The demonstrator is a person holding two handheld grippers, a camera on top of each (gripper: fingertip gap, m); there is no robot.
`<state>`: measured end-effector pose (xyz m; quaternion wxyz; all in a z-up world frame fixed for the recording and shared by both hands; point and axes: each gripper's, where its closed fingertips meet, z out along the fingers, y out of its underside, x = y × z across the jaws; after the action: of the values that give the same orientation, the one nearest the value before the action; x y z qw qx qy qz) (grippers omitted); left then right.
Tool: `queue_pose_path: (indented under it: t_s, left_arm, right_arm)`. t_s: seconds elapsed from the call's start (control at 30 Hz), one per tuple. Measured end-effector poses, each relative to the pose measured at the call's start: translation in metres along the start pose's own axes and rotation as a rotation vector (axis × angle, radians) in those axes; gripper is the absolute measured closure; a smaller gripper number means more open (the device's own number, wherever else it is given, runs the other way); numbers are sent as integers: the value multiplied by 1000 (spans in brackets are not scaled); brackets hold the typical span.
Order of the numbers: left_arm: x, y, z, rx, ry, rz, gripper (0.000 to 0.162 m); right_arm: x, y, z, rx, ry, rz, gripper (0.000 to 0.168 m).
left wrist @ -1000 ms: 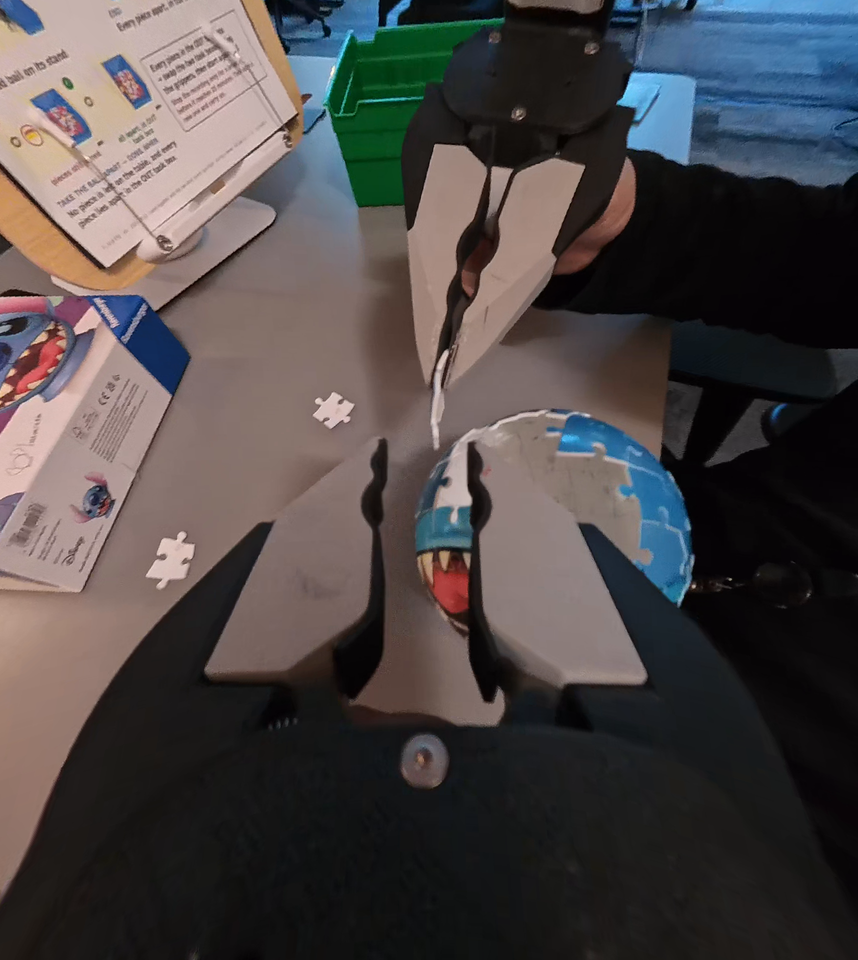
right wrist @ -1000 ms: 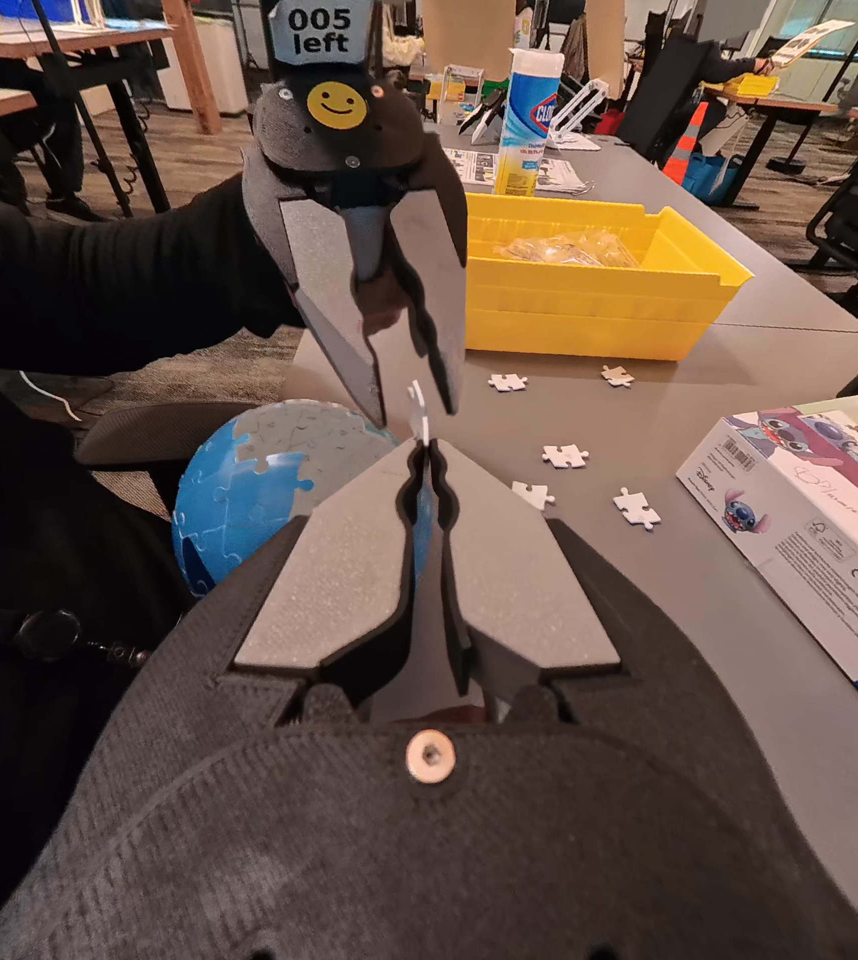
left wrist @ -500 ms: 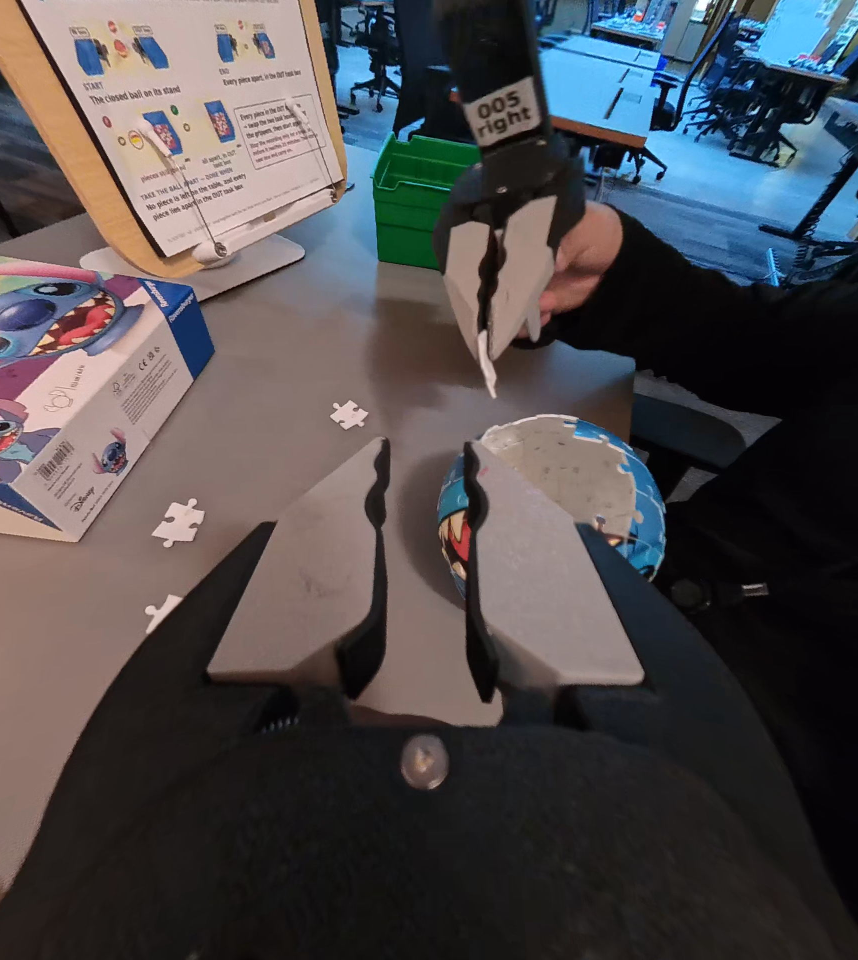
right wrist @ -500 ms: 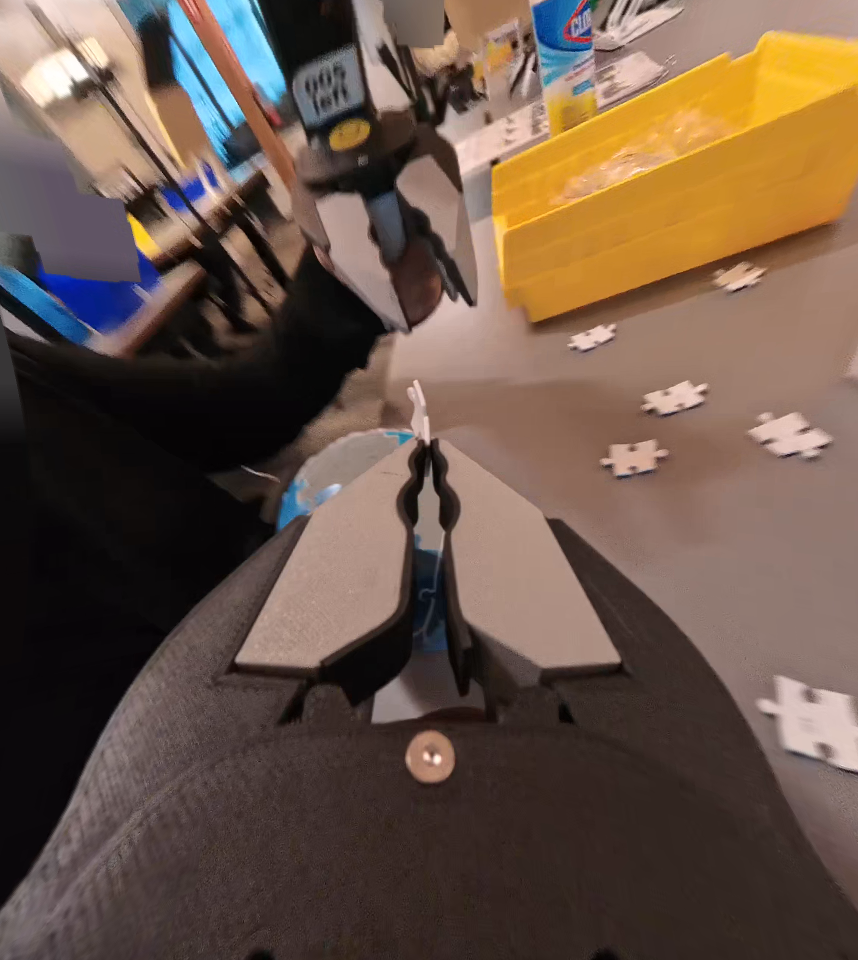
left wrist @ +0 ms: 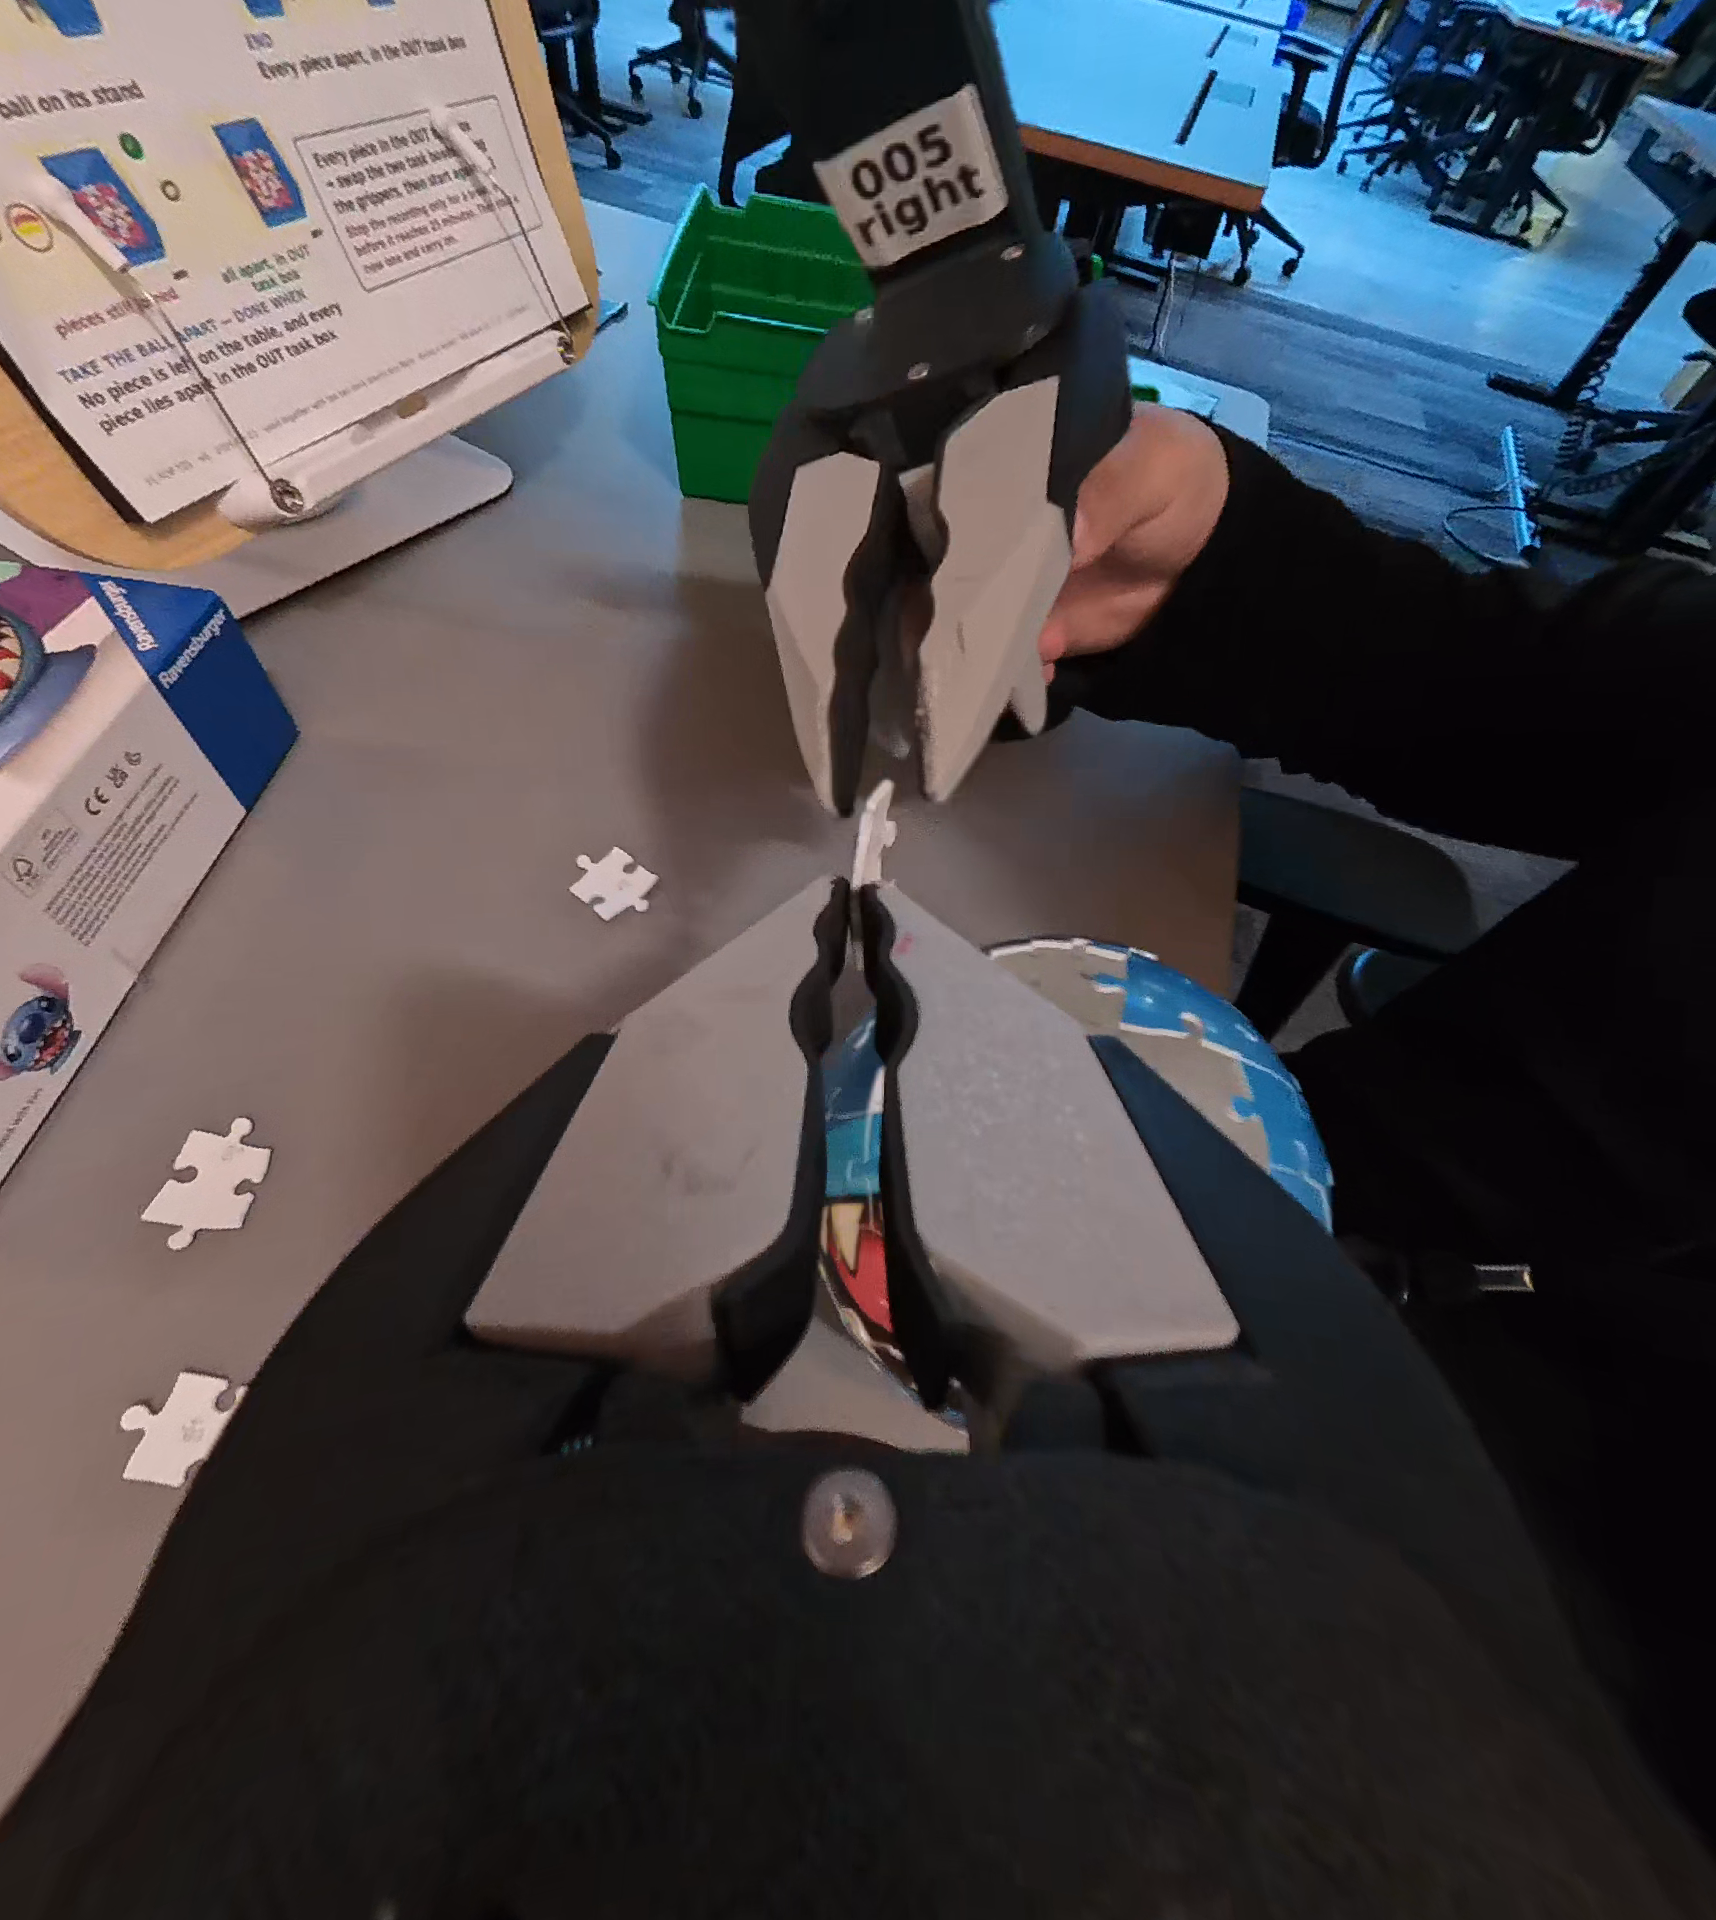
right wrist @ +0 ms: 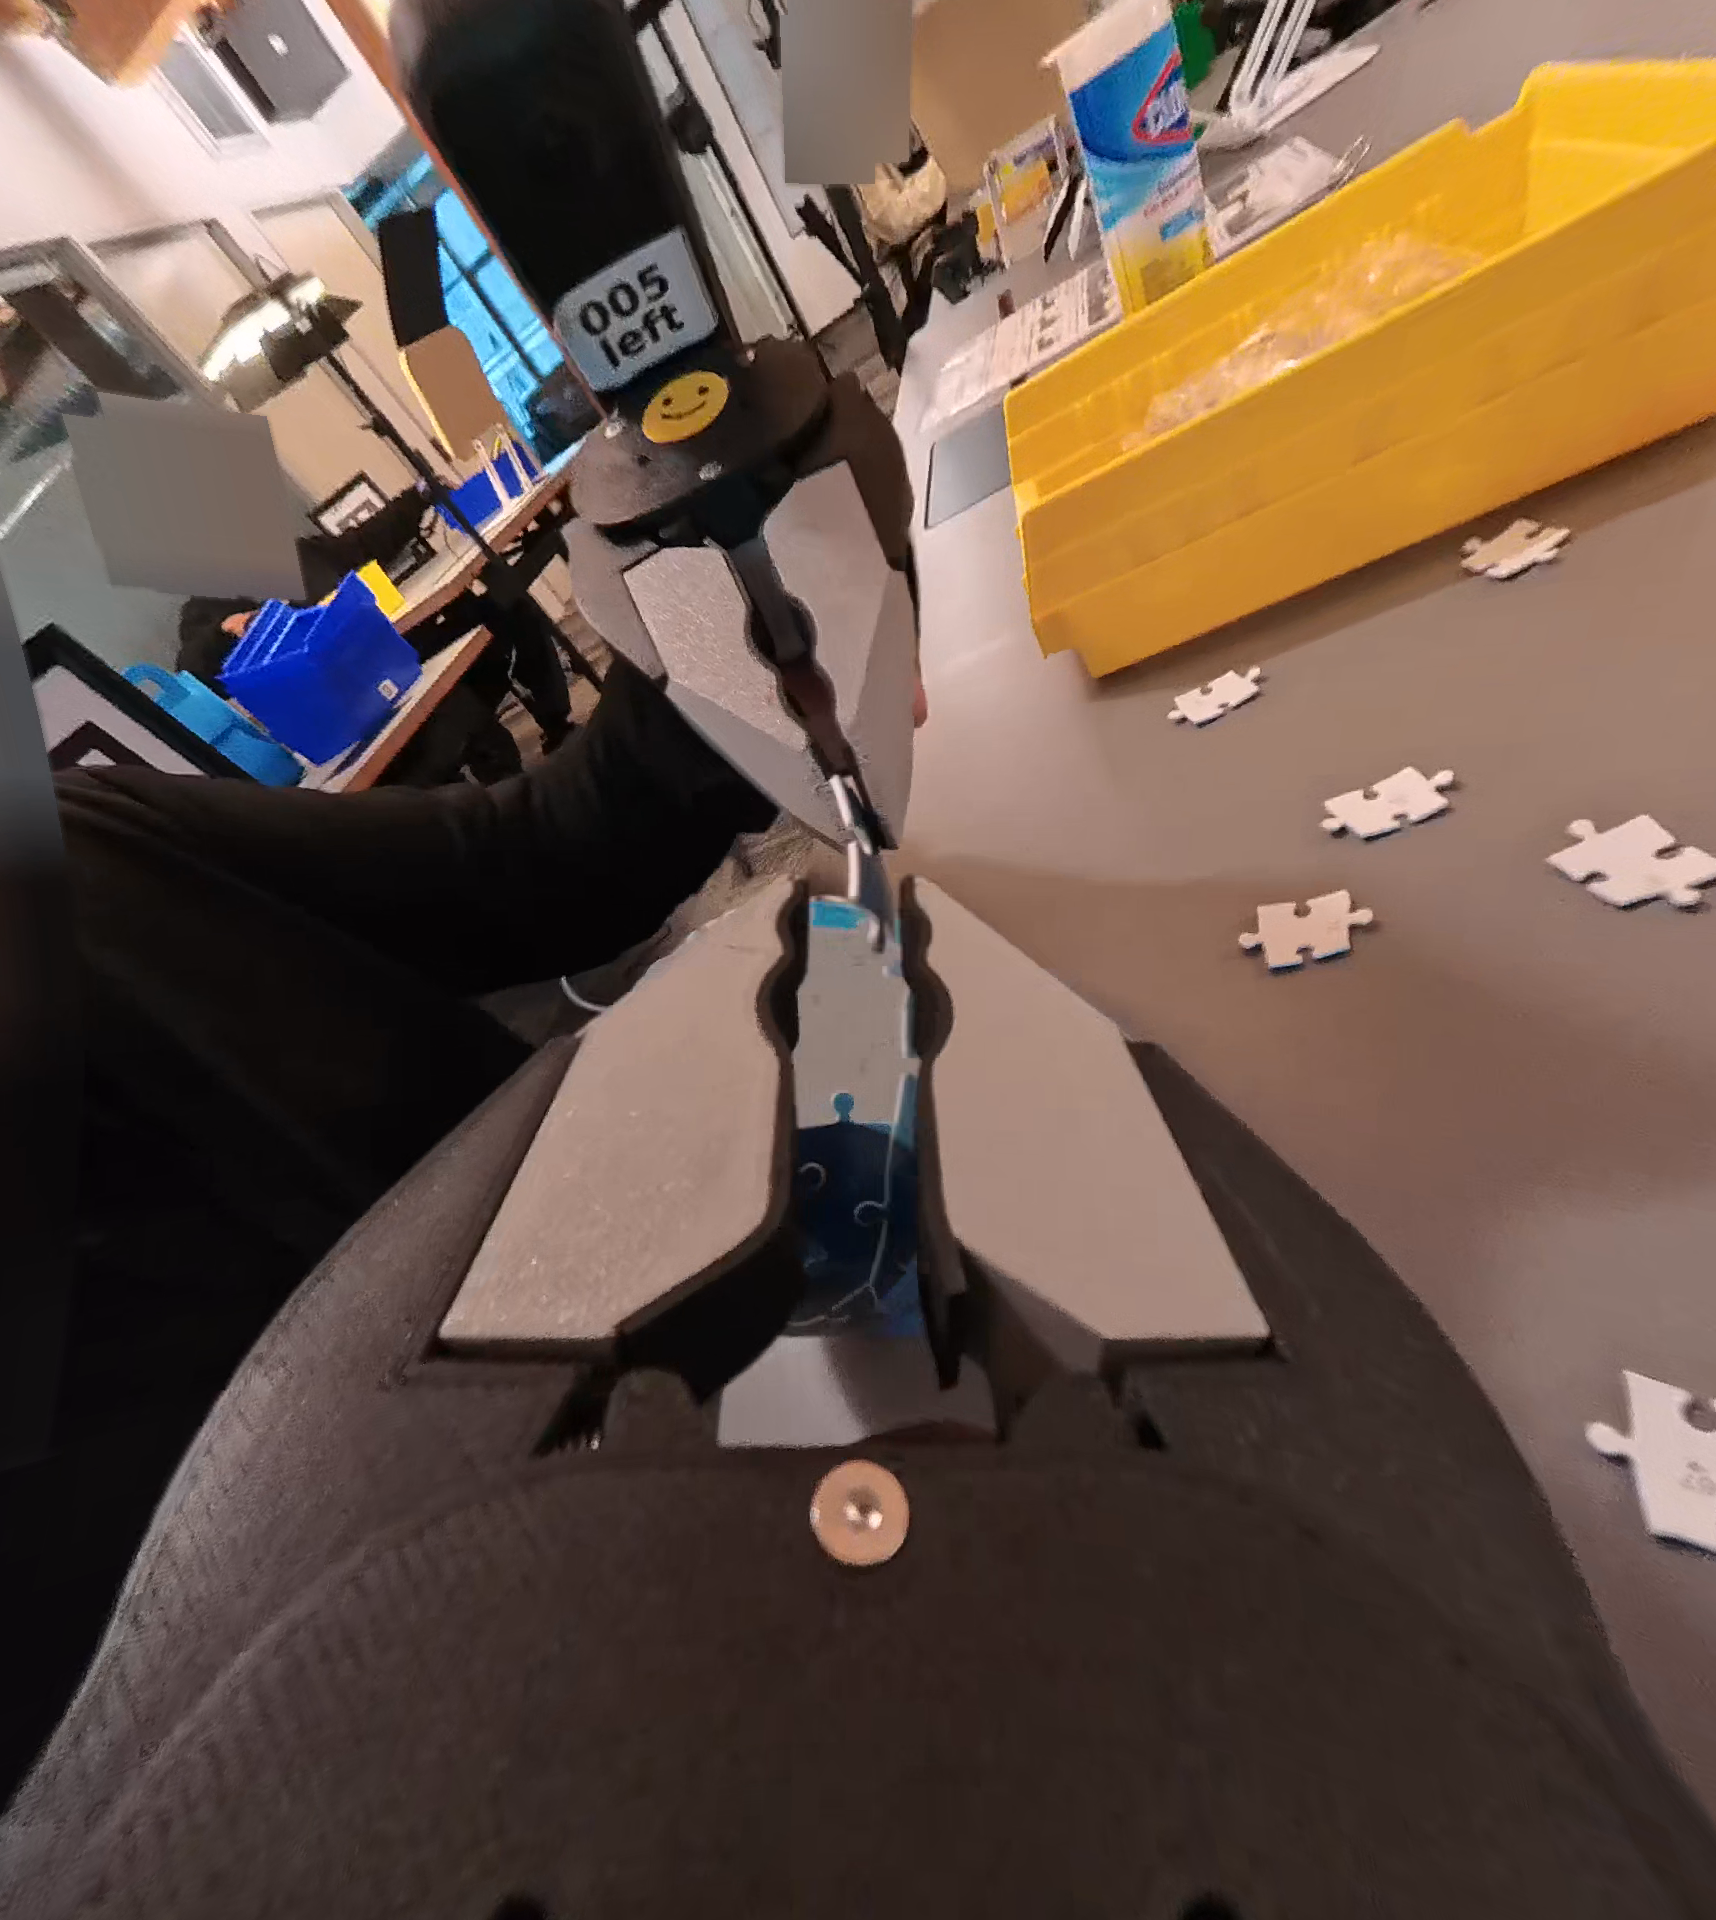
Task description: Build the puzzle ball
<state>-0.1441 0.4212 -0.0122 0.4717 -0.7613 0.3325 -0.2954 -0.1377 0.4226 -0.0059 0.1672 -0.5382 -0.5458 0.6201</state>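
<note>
Left gripper (left wrist: 854, 891) is clamped on a white puzzle piece (left wrist: 875, 831), held edge-on right at its fingertips. Directly below it, at the table's (left wrist: 480, 727) near edge, sits the puzzle ball (left wrist: 1207, 1049): partly built, blue shell with a red mouth and teeth print, open at the top with the pale inner side showing.

Right gripper (left wrist: 880, 800) hangs tip-down just above the piece, jaws parted. In the right wrist view the piece (right wrist: 869, 883) sits in the gap between its fingertips (right wrist: 901, 904); can't tell whether they still touch it.

Relative to the ball: loose white pieces lie face-down on the table to its left, the closest (left wrist: 613, 881) just past the left gripper's tips, two more (left wrist: 208, 1179) nearer the puzzle box (left wrist: 54, 831). The box lies further left. Beyond the ball are a green bin (left wrist: 740, 343) and an instruction sheet on a stand (left wrist: 241, 239).

Right wrist view: more loose pieces (right wrist: 1306, 927) on the table, yellow bin (right wrist: 1405, 374) behind them, wipes canister (right wrist: 1140, 156) beyond that.
</note>
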Motion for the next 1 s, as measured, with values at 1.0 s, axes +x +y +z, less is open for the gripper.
queue_pose_path:
  t_s: [1.0]
  left_arm:
    - [-54,50,-27,-11,-7,192,156]
  right_arm:
    - [3,22,17,-232,430,-1132,168]
